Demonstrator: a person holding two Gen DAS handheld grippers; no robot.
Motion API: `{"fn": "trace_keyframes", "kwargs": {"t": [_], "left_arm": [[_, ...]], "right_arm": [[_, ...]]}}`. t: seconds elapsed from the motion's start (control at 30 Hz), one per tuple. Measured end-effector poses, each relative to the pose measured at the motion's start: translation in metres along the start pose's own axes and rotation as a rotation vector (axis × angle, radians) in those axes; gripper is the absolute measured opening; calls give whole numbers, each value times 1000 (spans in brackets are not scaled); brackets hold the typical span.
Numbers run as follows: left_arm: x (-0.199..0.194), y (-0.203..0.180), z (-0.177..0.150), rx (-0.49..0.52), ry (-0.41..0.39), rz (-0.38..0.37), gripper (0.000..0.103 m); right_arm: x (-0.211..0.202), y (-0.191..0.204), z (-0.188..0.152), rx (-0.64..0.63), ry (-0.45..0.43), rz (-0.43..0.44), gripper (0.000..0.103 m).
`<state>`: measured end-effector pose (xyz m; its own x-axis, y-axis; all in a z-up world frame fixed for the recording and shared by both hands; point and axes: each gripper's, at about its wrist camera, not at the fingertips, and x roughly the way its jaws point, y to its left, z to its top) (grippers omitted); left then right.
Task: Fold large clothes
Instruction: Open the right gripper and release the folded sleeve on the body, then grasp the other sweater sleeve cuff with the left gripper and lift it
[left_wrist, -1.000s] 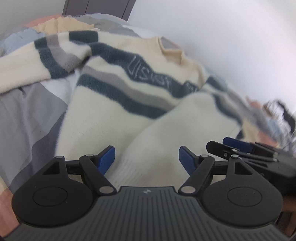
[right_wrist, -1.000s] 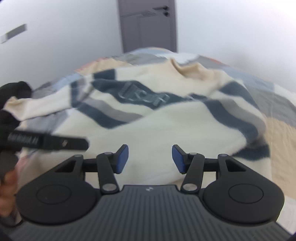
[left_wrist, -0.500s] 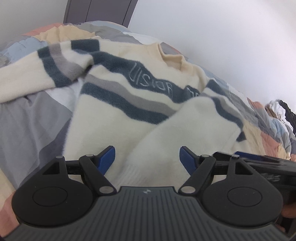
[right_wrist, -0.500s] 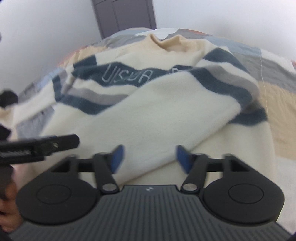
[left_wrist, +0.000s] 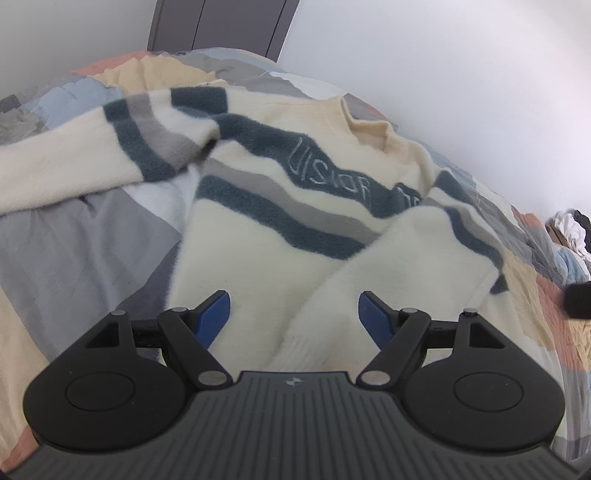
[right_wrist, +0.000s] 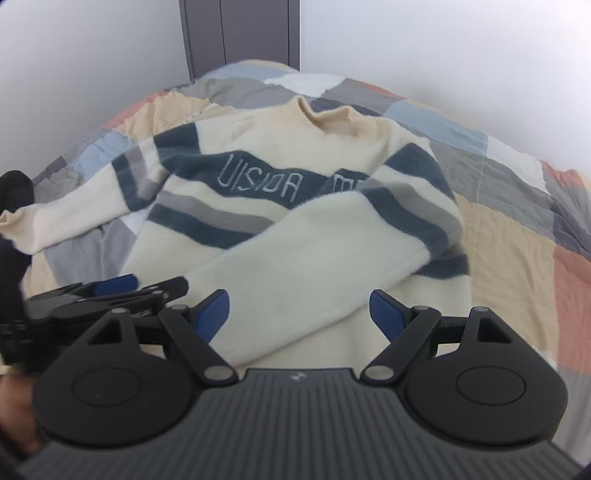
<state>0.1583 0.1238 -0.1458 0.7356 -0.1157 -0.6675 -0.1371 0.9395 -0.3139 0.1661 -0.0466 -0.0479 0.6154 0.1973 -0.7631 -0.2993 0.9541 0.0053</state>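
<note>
A cream sweater (left_wrist: 258, 258) (right_wrist: 295, 173) with dark teal and grey stripes lies face up on a patchwork bedspread (left_wrist: 74, 258) (right_wrist: 517, 240). One sleeve (left_wrist: 388, 266) (right_wrist: 314, 258) is folded across its body. The other sleeve (left_wrist: 55, 162) (right_wrist: 66, 221) stretches out to the left. My left gripper (left_wrist: 292, 299) hovers open over the sweater's lower part, with nothing between its pads. In the right wrist view it shows at the lower left (right_wrist: 122, 288). My right gripper (right_wrist: 297, 295) stands wide open above the folded sleeve's cuff, clear of the fabric.
White walls and a grey door (left_wrist: 221, 22) (right_wrist: 240, 33) stand behind the bed. A heap of other clothes (left_wrist: 570, 229) lies at the far right. A person's hand (right_wrist: 14, 406) shows at the lower left edge.
My right gripper's jaws have spread wider and it has risen away from the sweater, leaving the left wrist view. The left gripper has barely moved.
</note>
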Motion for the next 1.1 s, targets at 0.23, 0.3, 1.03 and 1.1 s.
{"fn": "trace_keyframes", "kwargs": {"t": [0.23,0.3,1.03,1.1], "left_arm": [[9,-1,3,4,10,27,81],[8,3,6,-23,-3,34,81],[-7,34,21,-144,-52,86,81],[-10,43,26,-164,-68,99,81]], "right_arm": [[-34,-2,30,38,2,-14,85],[-36,0,37,31,0,5,85],[-40,19,36,41,35,-1,85],[-39,16,36,63,29,-2,85]]}}
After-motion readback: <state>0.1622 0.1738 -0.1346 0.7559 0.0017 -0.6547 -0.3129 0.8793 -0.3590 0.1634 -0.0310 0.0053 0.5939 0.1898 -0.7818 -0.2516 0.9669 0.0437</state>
